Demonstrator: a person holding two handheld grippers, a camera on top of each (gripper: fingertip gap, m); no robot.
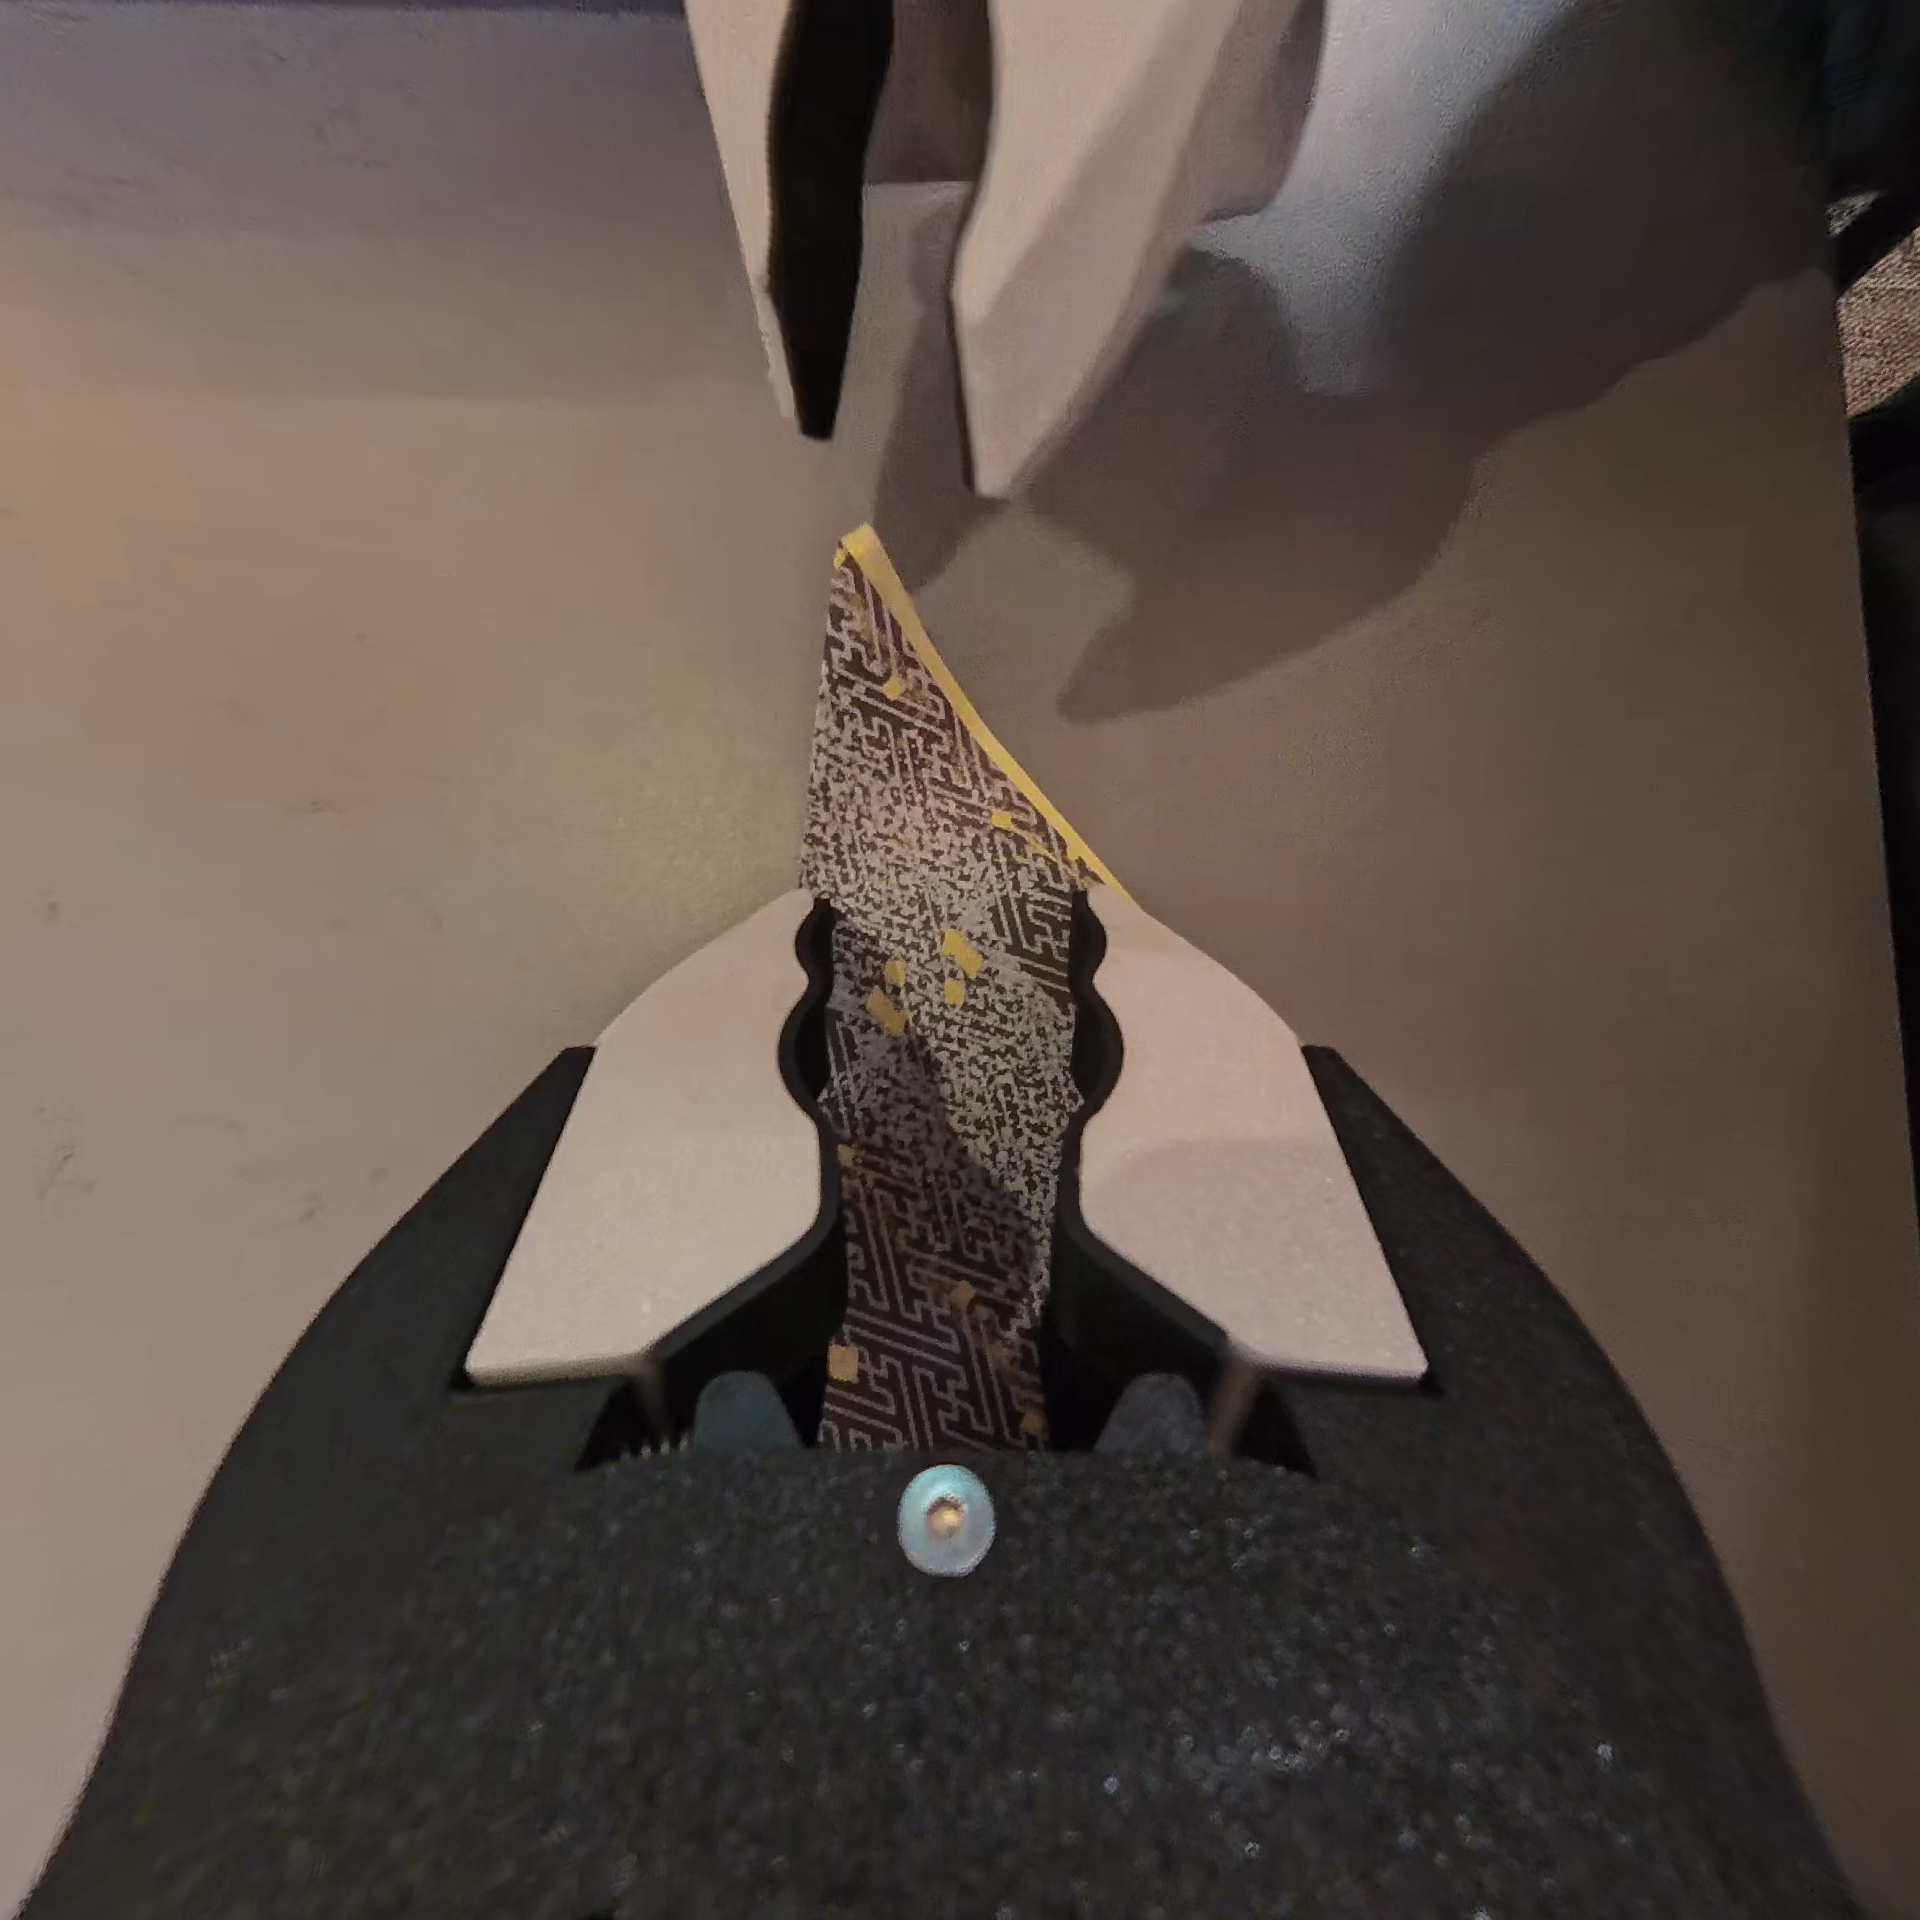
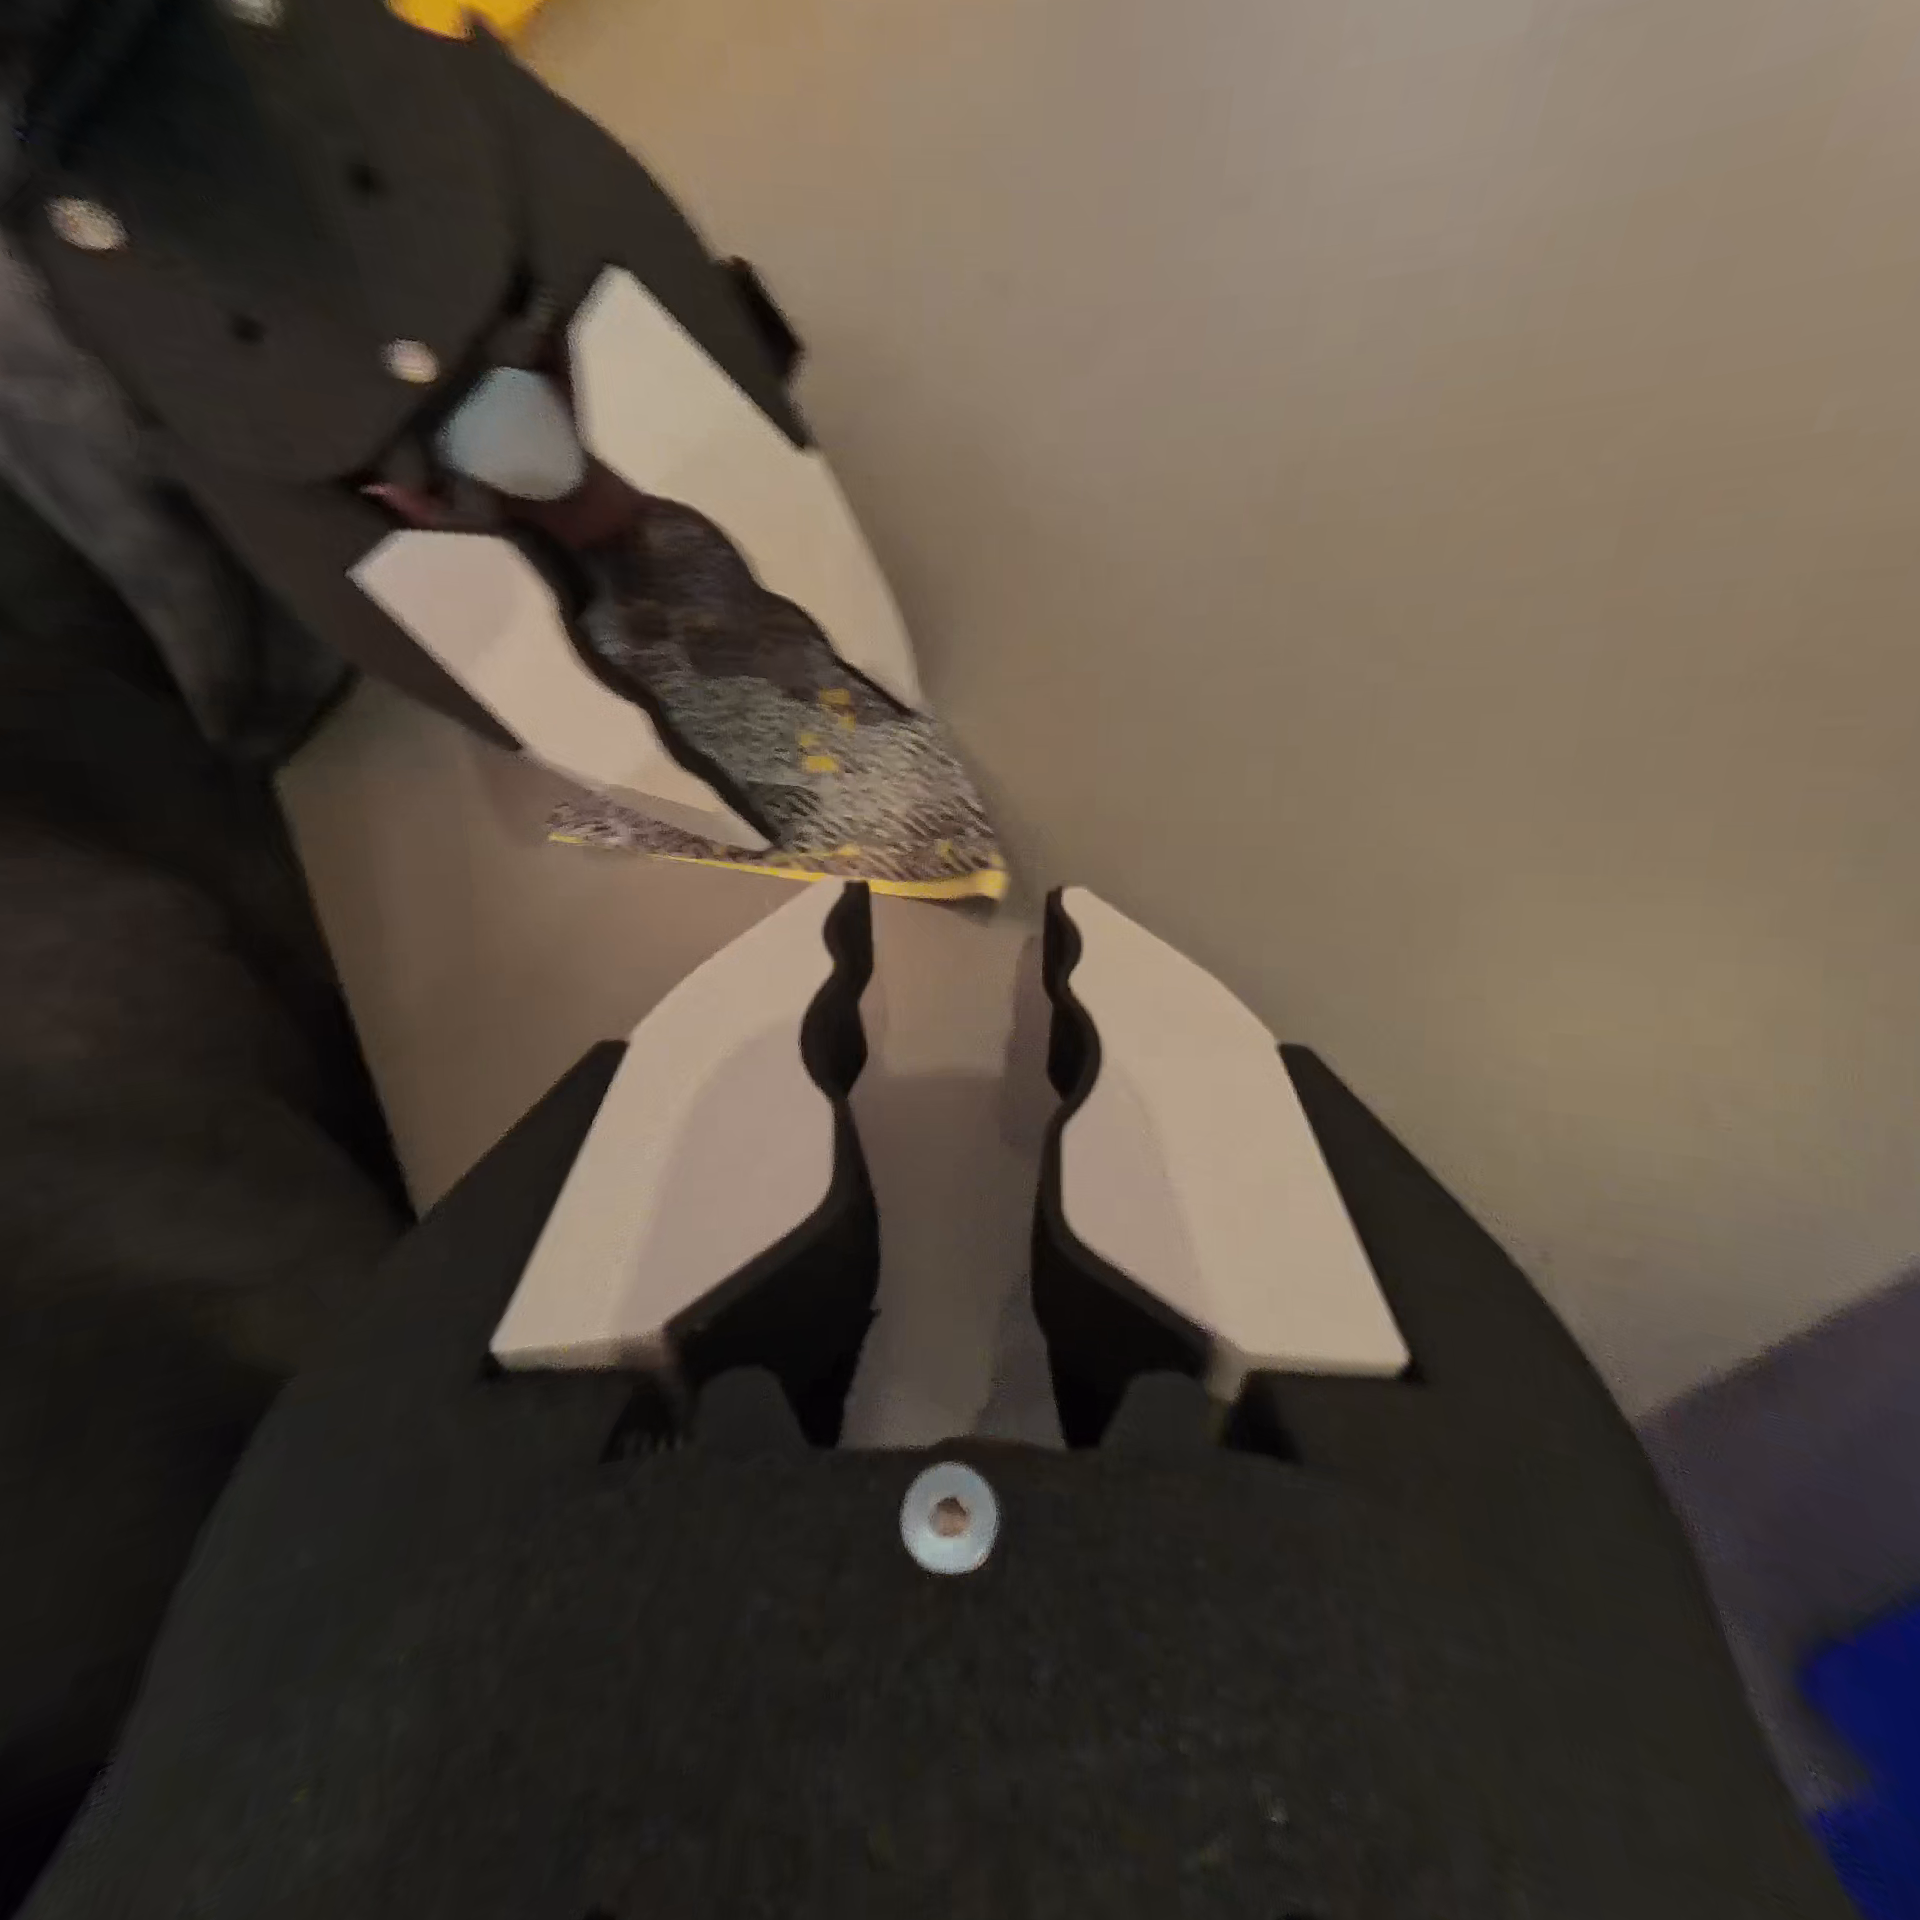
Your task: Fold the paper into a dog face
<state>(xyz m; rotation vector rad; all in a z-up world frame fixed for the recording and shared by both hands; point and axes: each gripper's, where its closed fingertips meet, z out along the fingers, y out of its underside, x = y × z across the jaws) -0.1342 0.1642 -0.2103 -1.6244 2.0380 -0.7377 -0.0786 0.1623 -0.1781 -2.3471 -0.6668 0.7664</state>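
Pale beige tabletop point(image 1: 364, 727) filled the background as the left gripper point(image 1: 951, 914) pinched the patterned paper point(image 1: 914, 790), its fingers closed on the sheet, which ran back between them and jutted past the tips, yellow underside curling along one edge. Just beyond the paper's free corner, the right gripper point(image 2: 951, 904) hovered with a clear gap between its fingers and nothing in them. Judging by this, a clean fold would call for the right gripper to take the free corner point(image 2: 977, 883) squarely, close firmly, and carry it over while the left held the paper still.
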